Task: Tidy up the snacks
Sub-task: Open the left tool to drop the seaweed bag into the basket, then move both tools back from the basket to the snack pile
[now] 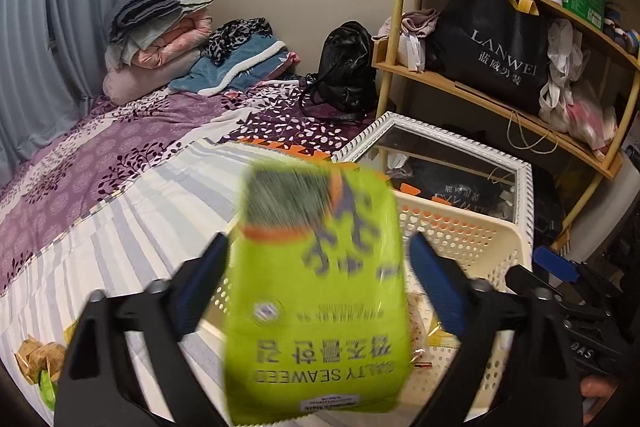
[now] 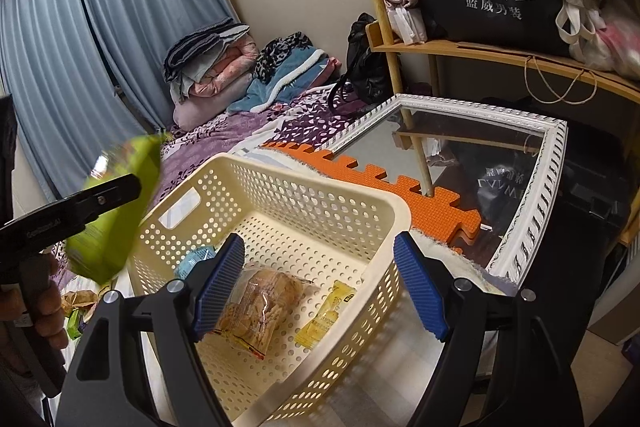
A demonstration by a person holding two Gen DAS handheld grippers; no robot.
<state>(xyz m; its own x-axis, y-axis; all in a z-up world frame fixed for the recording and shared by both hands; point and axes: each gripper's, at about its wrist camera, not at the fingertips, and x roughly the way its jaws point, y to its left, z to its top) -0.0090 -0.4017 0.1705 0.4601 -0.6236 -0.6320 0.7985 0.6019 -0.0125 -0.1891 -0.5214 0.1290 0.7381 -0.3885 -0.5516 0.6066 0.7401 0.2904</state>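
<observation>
We take the cream perforated basket on the bed as our landmark. Above its near-left corner our left gripper stands with its blue pads spread wide; the lime-green seaweed packet sits between them, motion-blurred, and we see a gap between the packet and each pad, so it looks loose rather than pinched, though the blur makes that hard to settle. In the right wrist view the same packet shows just outside the basket's left wall, level with its rim.

Our right gripper hangs over the basket's near end, jaws apart with nothing between them. Inside the basket lie a clear bag of biscuits, a small yellow sachet to its right and a light blue packet by the left wall.

Left of the basket, on the striped sheet, a few more snack wrappers remain. Beyond the basket's far right corner lies an orange foam mat, and past that a white-framed mirror.
</observation>
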